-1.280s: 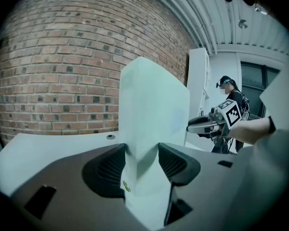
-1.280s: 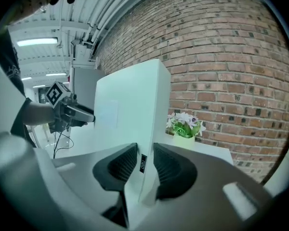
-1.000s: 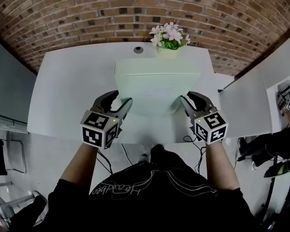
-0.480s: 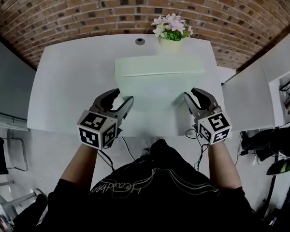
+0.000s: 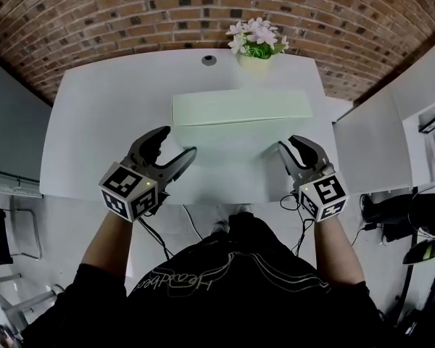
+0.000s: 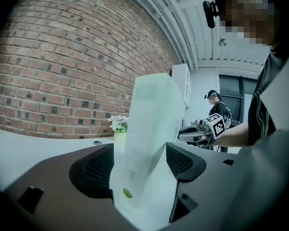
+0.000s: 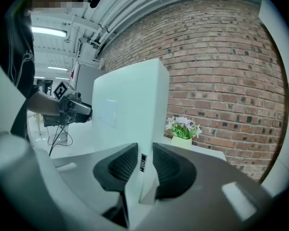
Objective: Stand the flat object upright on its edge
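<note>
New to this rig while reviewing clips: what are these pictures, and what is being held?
A person, no robot, holds a two-jaw tool in each hand. One picture comes from a head camera looking down; the other two from cameras on the tools. On the white table a flat white box stands on edge, a flower pot behind it. The right tool clamps the box's right end. The jaws of the left tool have just been opening; the box's left end sits ungripped between them.

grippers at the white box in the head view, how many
2. The left gripper is at the left end of the white box, jaws just opened wider, box between them. The right gripper is clamped on its right end. None hidden.
</note>
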{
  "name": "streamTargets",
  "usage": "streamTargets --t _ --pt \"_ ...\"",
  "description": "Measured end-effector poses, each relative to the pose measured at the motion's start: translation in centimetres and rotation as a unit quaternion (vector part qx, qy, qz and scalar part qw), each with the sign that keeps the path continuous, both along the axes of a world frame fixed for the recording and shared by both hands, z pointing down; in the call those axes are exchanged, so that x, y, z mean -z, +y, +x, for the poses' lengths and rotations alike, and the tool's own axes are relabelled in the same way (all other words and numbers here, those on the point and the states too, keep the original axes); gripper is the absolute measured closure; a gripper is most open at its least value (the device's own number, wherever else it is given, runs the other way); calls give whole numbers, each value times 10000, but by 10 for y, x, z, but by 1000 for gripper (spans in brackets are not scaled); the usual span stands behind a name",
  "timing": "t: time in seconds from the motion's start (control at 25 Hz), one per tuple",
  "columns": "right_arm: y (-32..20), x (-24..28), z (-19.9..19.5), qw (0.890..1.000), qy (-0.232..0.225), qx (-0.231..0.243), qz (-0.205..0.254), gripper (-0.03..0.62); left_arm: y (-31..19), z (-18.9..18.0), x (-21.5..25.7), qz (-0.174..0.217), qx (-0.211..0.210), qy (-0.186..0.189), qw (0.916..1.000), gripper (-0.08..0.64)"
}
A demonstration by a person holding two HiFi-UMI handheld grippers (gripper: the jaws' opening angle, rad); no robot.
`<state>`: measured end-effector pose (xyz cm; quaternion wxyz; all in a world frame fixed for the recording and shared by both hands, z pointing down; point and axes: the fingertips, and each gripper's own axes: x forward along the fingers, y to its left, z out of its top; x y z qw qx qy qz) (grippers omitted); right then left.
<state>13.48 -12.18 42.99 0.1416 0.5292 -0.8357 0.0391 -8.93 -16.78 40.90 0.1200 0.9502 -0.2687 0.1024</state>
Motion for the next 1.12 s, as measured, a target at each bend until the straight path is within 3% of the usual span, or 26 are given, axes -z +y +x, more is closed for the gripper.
streamTargets --t 0.16,0.32,0.56,0.68,0.8,0.92,1.12 --pt "3 -2 -1 10000 -16 -24 19 492 0 3 5 89 -723 233 9971 162" --pt "4 -4 0 10000 -51 -69 -4 492 0 15 -6 44 -1333 -100 9910 143" --pt "2 -1 -1 9998 -140 -115 -17 495 -1 26 -12 99 -1844 -474 9817 144" --pt "2 -1 -1 9998 -156 -83 -42 495 0 31 -13 104 -1855 -427 9817 147" --pt "1 0 -1 9997 -218 -59 -59 495 -2 30 -15 195 -1716 -467 9839 216" --pt "1 -1 0 9996 -279 6 -78 495 -2 30 -12 279 -1652 -434 9849 225" --pt "0 0 0 9990 -432 80 -110 494 -3 28 -16 147 -1584 -654 9851 244"
